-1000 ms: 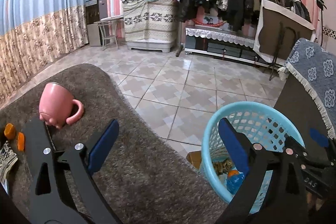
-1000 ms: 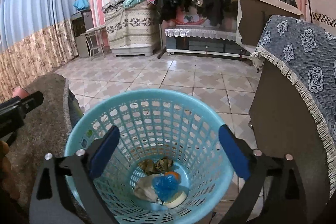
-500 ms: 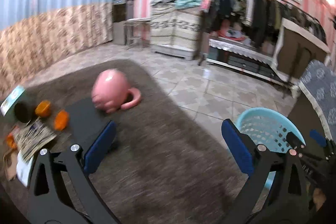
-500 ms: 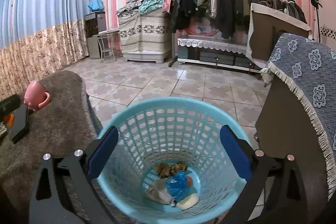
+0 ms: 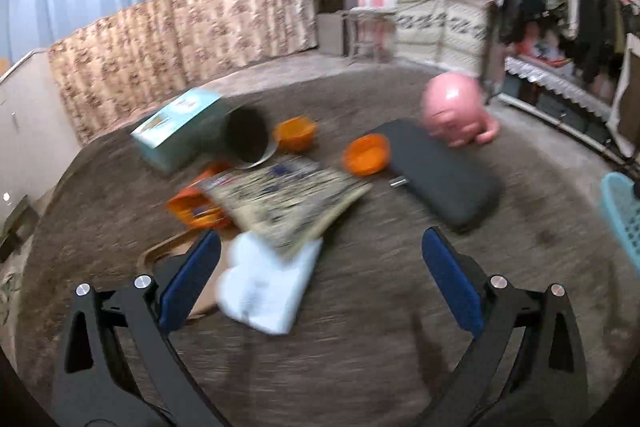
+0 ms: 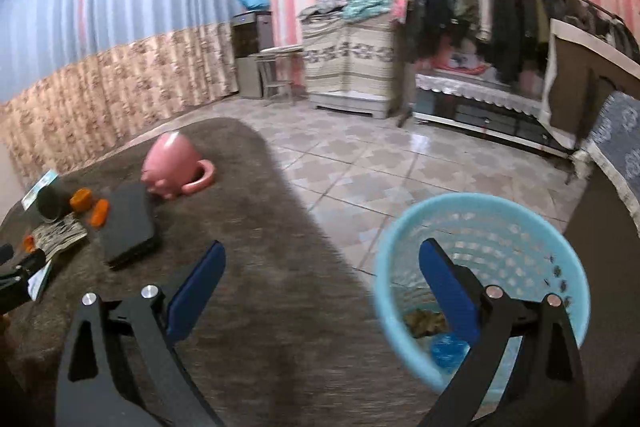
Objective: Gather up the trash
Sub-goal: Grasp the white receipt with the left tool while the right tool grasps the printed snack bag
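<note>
The white crumpled paper (image 5: 266, 291) on the brown rug (image 5: 360, 327), just by the left gripper (image 5: 320, 281) w/ jaws spread & empty, looks light, soft, crushable, so pinch its raised mid fold; right gripper (image 6: 320, 291) also spread & empty, btwn rug & blue basket (image 6: 576, 267).

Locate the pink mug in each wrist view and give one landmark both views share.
Left wrist: the pink mug lies upside down at upper right, touching the far end of the black case.
Right wrist: the pink mug sits at middle left, just beyond the black case.
Shared landmark: the blue basket.
</note>
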A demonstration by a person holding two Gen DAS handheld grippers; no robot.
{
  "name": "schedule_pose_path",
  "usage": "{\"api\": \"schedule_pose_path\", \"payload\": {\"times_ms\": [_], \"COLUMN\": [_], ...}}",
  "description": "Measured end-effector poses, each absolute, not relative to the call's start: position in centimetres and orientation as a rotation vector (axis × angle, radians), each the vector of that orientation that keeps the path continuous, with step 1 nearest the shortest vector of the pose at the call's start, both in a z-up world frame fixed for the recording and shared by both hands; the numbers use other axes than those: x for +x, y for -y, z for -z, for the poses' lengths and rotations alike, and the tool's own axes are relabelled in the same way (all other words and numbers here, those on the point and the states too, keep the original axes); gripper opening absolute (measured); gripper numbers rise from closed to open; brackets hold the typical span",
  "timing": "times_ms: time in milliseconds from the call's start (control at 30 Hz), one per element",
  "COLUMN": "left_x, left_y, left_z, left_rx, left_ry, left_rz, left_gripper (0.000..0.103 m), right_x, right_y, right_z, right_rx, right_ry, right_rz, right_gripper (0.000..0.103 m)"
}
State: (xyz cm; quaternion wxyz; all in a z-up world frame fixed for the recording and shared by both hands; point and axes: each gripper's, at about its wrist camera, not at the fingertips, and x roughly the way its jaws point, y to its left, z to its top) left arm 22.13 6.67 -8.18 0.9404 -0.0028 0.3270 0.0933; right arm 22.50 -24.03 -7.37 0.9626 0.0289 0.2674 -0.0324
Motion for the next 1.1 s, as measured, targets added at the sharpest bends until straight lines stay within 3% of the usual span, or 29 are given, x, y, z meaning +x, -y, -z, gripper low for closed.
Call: {"api": "schedule_pose_path", "payload": {"times_ms": [200, 300, 433, 1100], "left_x": [24.0, 24.9, 24.7, 13.3], "left_y": [-10.8, -11.5, -11.4, -12.9], "left_z": [10.3, 11.3, 11.4, 5.0], "left_rx": [-0.058, -0.092, -0.096, -0.012], "left_ry": [-0.77, -0.813, -0.803, -0.619], "left_rz": [-0.181, -0.15, -0.106, -0.128], "left_gripper": [0.096, 0.085, 0.059, 0.055], "right_x": [22.8, 23.0, 23.3, 22.4], "right_y": [20.3, 19.4, 18.9, 16.2], "right_z": [7.6, 7.9, 8.2, 8.5], "right_rx": [0.001, -0.035, -0.059, -0.108], "right_ry": [-0.562, -0.574, -0.592, -0.59], "right_rz": [0.012, 0.004, 0.007, -0.046], "right_gripper": [0.095, 0.095, 0.095, 0.095]}}
